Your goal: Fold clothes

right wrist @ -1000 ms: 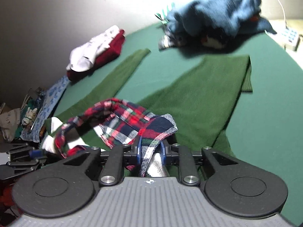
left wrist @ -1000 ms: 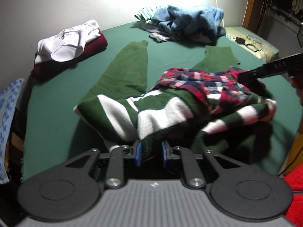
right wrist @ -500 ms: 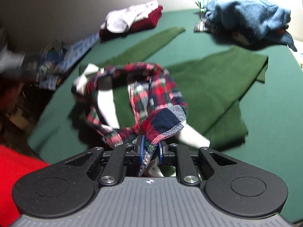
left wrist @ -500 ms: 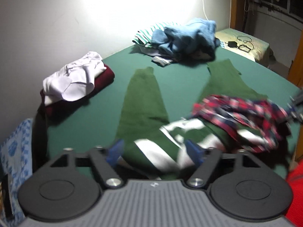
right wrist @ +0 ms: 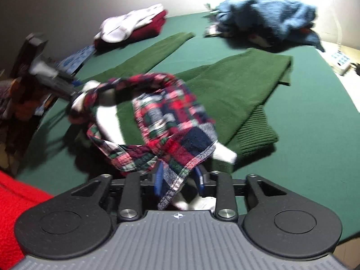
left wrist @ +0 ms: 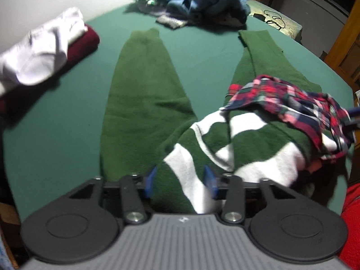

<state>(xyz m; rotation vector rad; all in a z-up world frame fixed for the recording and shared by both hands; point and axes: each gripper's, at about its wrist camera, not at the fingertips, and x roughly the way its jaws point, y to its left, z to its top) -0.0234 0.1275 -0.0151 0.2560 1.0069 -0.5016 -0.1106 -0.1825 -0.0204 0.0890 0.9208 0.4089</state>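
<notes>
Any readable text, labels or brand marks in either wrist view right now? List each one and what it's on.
No readable words or numbers in either view.
Left gripper body: a small pale mark, too blurred to read.
Right gripper body: a small round crosshair symbol, no lettering.
Plaid shirt and green striped sweater: no label shows.
</notes>
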